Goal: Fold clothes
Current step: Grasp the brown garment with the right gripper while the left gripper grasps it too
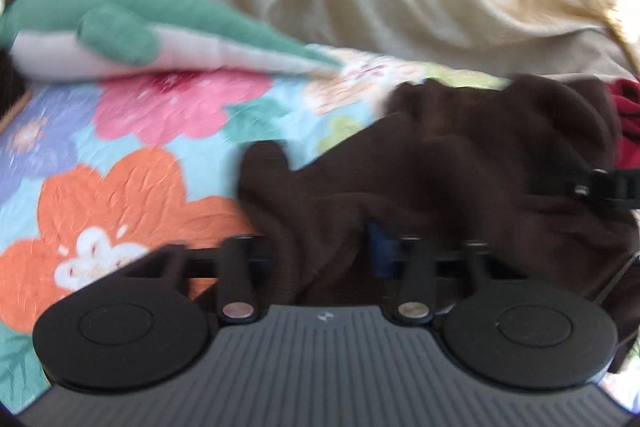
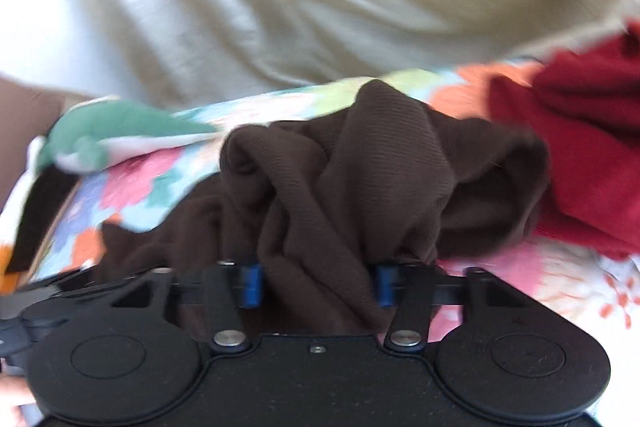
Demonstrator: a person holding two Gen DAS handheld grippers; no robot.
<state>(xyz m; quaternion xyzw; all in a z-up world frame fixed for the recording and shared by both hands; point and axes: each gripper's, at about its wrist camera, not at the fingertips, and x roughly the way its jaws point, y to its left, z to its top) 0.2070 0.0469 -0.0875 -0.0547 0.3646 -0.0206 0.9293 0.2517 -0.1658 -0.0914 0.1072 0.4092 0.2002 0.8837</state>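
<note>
Two grippers are working on one crumpled brown garment that is lying bunched on the flowered bedspread, with a green plush toy resting well behind it. From the left wrist view, the left gripper is sitting with its jaws drawn fairly close and brown cloth heaped between them; blur is hiding whether the pads are pressing, so I cannot tell if it is truly gripping. From the right wrist view, the right gripper is standing about half open, a thick fold of the garment bulging between its blue pads. A red garment is lying just beside it; any lift now is risking several layers bunching together, or snagging the red one.
</note>
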